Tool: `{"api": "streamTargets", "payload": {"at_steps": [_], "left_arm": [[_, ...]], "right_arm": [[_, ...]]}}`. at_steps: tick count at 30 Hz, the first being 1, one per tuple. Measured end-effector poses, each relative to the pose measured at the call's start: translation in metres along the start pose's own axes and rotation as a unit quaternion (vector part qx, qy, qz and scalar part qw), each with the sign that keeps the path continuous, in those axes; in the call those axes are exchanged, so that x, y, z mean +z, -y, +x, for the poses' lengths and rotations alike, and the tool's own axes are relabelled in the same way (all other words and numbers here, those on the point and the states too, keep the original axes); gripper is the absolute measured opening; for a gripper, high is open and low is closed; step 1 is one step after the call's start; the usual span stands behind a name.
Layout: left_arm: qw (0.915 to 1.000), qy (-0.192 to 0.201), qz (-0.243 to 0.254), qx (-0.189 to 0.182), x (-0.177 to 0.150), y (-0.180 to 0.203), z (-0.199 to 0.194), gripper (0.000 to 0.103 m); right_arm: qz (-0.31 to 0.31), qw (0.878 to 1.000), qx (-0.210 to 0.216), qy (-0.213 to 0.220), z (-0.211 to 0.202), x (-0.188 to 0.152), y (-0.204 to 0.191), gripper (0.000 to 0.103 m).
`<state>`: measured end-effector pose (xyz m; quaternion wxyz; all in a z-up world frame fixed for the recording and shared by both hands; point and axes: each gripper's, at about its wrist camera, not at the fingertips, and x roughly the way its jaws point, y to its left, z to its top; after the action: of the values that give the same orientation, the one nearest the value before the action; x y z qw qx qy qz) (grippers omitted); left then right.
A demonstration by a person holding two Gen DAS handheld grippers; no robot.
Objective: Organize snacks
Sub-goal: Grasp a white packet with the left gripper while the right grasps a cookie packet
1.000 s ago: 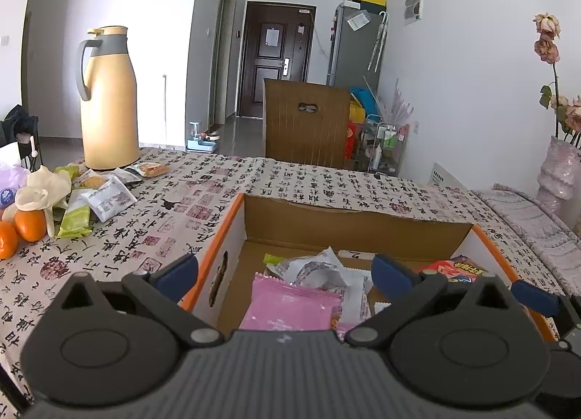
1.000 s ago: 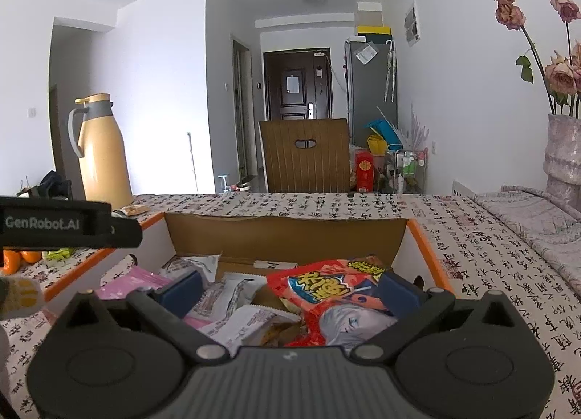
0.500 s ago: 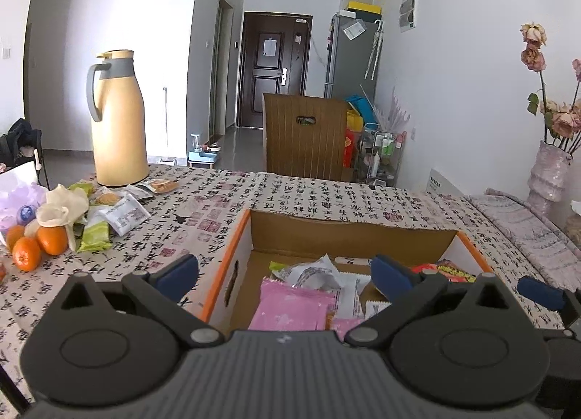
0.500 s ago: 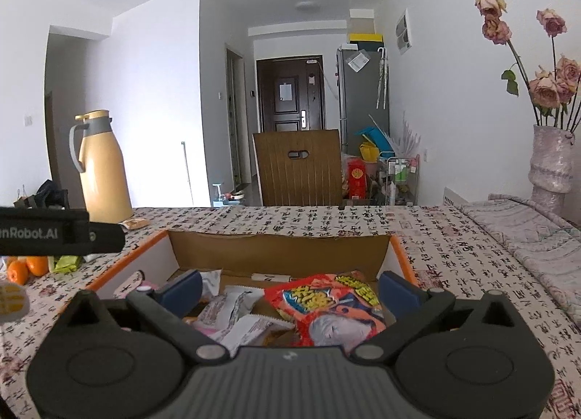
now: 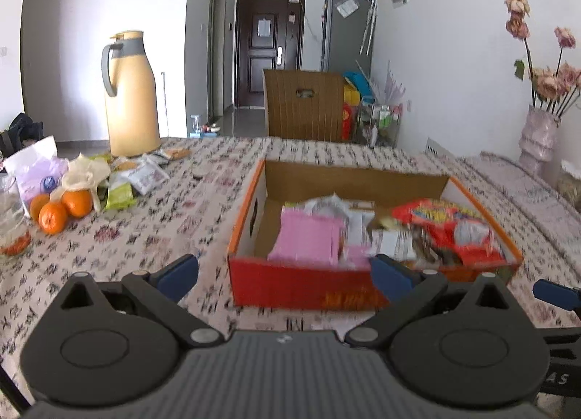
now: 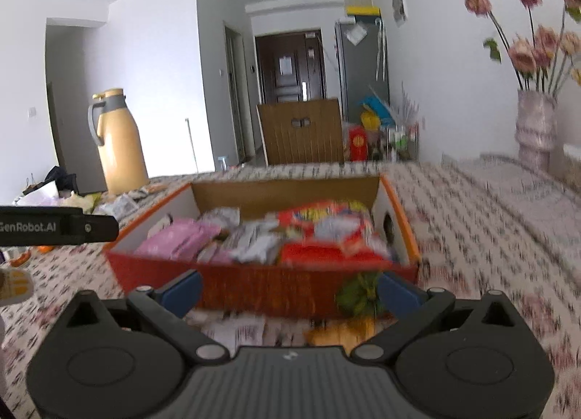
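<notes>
The left gripper (image 5: 285,274) is level, its two blue-tipped fingers (image 5: 178,272) spread wide with nothing between them. The right gripper (image 6: 290,290) is level too, its blue fingers (image 6: 183,290) equally far apart and empty. The two sit side by side: in the right wrist view the left gripper's black body crosses the left edge, and in the left wrist view a blue fingertip of the right gripper pokes in at the right edge.

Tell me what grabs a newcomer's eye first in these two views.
The orange cardboard box sits mid-table, heaped with snack packets, a pink packet on its left side and a red bag on its right. Behind it to the left stands a tall yellow thermos jug, with oranges and loose packets nearby.
</notes>
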<state>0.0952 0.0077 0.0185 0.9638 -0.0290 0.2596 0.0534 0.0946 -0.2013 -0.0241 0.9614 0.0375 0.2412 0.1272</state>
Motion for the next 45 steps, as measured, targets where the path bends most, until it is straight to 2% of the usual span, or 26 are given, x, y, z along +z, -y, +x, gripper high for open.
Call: {"api": "streamTargets", "payload": {"at_steps": [4, 9, 17, 21, 23, 27, 29, 30, 31, 32, 38, 45], "left_arm": [[0.9997, -0.022, -0.003, 0.008, -0.014, 0.003, 0.004, 0.103], [0.9988, -0.034, -0.003, 0.035, -0.024, 0.015, 0.008, 0.103], [0.9955, -0.06, 0.006, 0.073, -0.023, 0.048, 0.016, 0.103], [0.9938, -0.067, 0.009, 0.088, -0.019, 0.06, 0.019, 0.103], [0.993, -0.069, 0.009, 0.096, -0.017, 0.064, 0.02, 0.103], [0.9911, -0.083, 0.009, 0.104, -0.012, 0.071, 0.024, 0.103], [0.9904, -0.088, 0.012, 0.106, -0.011, 0.074, 0.025, 0.103], [0.9903, -0.089, 0.013, 0.106, -0.011, 0.075, 0.025, 0.103], [0.9904, -0.09, 0.014, 0.104, -0.012, 0.076, 0.024, 0.103], [0.9906, -0.092, 0.014, 0.101, -0.013, 0.077, 0.024, 0.103], [0.989, -0.108, 0.019, 0.1, -0.02, 0.077, 0.029, 0.103], [0.9856, -0.136, 0.031, 0.096, -0.03, 0.071, 0.042, 0.102]], "right_arm": [[0.003, 1.0, 0.019, -0.025, -0.004, -0.014, 0.007, 0.103], [-0.007, 0.998, 0.037, -0.054, -0.003, -0.027, 0.02, 0.103], [-0.015, 0.996, 0.05, -0.078, 0.009, -0.014, 0.058, 0.1], [-0.006, 0.993, 0.056, -0.103, 0.026, -0.008, 0.072, 0.083], [0.002, 0.991, 0.067, -0.117, 0.035, -0.008, 0.076, 0.081], [0.0, 0.987, 0.083, -0.138, 0.046, -0.013, 0.074, 0.069], [-0.003, 0.987, 0.081, -0.137, 0.049, -0.014, 0.072, 0.064], [-0.002, 0.987, 0.083, -0.136, 0.048, -0.014, 0.073, 0.057], [0.0, 0.987, 0.089, -0.135, 0.048, -0.015, 0.073, 0.046], [0.002, 0.987, 0.094, -0.133, 0.047, -0.015, 0.074, 0.044], [0.007, 0.989, 0.093, -0.113, 0.04, -0.015, 0.076, 0.041], [0.007, 0.995, 0.081, -0.065, 0.016, -0.012, 0.078, 0.041]]}}
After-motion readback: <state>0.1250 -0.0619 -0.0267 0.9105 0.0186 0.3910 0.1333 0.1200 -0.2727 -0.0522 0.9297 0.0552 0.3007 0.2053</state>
